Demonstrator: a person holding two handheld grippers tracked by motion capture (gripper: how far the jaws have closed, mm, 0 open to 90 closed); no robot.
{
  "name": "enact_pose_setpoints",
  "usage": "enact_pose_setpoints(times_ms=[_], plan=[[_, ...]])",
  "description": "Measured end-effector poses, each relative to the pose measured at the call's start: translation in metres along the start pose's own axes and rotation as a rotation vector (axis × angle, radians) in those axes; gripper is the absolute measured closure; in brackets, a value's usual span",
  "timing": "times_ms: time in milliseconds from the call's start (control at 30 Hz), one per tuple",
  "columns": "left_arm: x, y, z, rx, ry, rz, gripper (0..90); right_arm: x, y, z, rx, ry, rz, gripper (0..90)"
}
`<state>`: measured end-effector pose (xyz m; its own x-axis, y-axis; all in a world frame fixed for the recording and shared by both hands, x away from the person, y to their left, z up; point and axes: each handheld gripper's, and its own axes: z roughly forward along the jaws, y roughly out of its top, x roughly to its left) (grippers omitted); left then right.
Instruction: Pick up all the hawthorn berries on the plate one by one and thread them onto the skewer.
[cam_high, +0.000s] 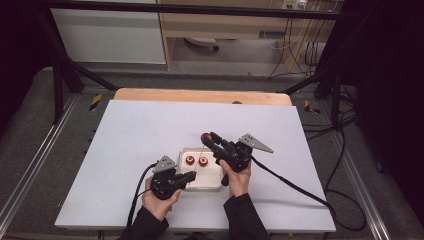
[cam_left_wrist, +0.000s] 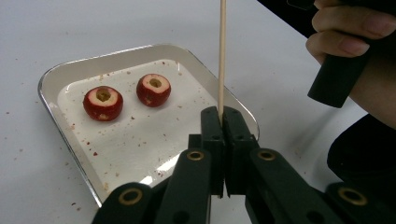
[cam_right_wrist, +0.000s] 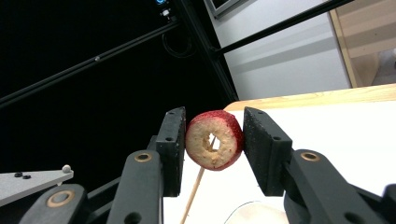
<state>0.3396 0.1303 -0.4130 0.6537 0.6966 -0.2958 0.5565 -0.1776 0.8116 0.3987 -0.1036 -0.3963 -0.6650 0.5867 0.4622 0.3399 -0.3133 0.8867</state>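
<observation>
Fruit (cam_right_wrist: 215, 145) sits in the right gripper (cam_right_wrist: 214, 154) jaws, skewer (cam_left_wrist: 222, 56) tip entering its core; left gripper (cam_left_wrist: 223, 122) jaws pinch the skewer; two fruits (cam_left_wrist: 103, 102) wait on the tray (cam_left_wrist: 60, 77).

The desk (cam_high: 130, 150) has a white top with a strip of bare wood showing along its far edge. A shallow metal tray (cam_left_wrist: 56, 79) with rounded corners lies flat on it, near the front and about midway across. Reddish crumbs are scattered on the white surface just beside the tray's rim.
</observation>
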Motion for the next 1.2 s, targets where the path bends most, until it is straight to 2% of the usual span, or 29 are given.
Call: enact_pose_setpoints(times_ms=[267,533,733,867,1200], plan=[[-0.001,0.000,0.000,-0.001,-0.003,0.017,88.4,-0.001,0.001,0.000,0.011,0.011,0.008,61.0],[-0.002,-0.001,-0.002,-0.012,-0.015,0.002,88.5,0.000,0.003,-0.001,-0.023,0.012,-0.039,61.2],[-0.003,0.002,-0.003,-0.046,-0.013,-0.017,88.5,-0.001,0.001,-0.001,0.019,0.042,-0.057,61.2],[-0.005,0.006,0.000,-0.046,-0.001,-0.015,88.5,-0.001,-0.002,-0.001,0.047,0.059,-0.039,61.1],[-0.004,0.007,0.008,-0.030,0.004,-0.003,88.6,0.002,-0.004,-0.005,0.073,0.023,-0.052,61.2]])
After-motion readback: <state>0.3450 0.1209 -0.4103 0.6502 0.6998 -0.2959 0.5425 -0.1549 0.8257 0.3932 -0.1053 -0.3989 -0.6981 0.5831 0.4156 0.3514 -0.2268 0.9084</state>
